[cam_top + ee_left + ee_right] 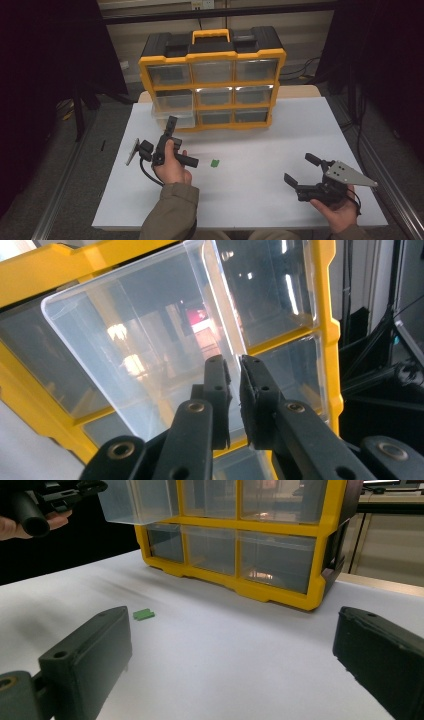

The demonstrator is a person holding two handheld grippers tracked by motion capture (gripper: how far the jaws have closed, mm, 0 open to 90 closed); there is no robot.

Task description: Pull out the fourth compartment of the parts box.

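Pinching the front wall of a clear drawer (150,340), the left gripper's (235,390) fingers (217,385) stand almost together, with the thin plastic edge between them. The drawer sticks out of the left column of a yellow organiser (212,80), pulled partway from its slot, as the high view shows. The organiser stands at the far side of the white bench (260,170). A small green piece (215,163) lies on the bench just right of the left hand (172,167). The right gripper (299,172) hangs low over the near right of the bench, fingers (85,660) wide apart and holding nothing, well away from the organiser.
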